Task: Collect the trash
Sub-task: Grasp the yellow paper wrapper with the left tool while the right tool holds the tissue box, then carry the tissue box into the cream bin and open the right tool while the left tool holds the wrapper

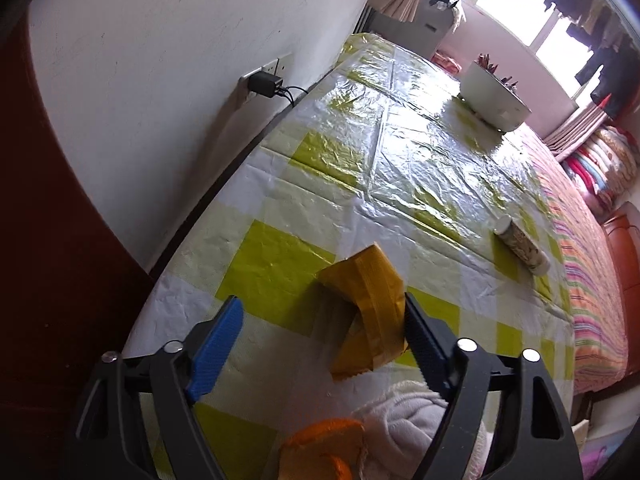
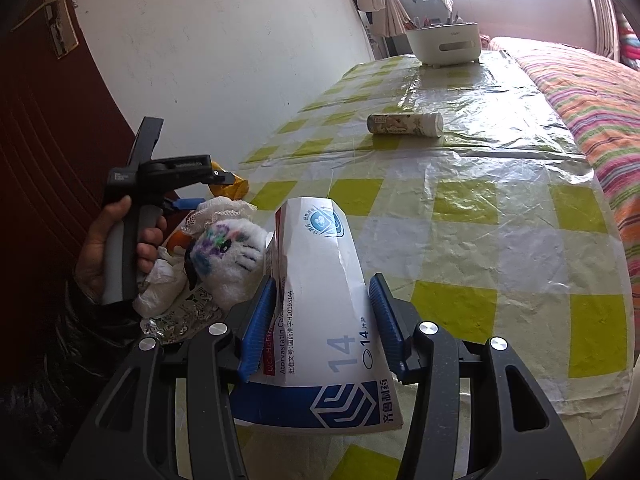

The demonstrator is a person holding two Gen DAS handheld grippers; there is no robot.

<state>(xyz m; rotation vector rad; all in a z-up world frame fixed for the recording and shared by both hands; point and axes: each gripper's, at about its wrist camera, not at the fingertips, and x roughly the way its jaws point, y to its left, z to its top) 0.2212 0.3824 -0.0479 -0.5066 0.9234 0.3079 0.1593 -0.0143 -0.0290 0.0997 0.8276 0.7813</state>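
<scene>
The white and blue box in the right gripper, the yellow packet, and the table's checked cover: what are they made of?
The box looks like thin printed cardboard: matte, with dented creases. The yellow packet seems to be glossy plastic or foil film, folded, with a serrated edge. The table cover appears to be thin plastic sheeting, wrinkled and shining under the window light.

On the white-and-blue medicine box point(image 2: 320, 308) we read "Atorvastatin Calc…", "国药准字H20193144", a large "14", "14 片/盒" and, on its blue band, "齐鲁制药". Print on the bottle point(image 2: 405, 124) beyond it is too small for us.
</scene>
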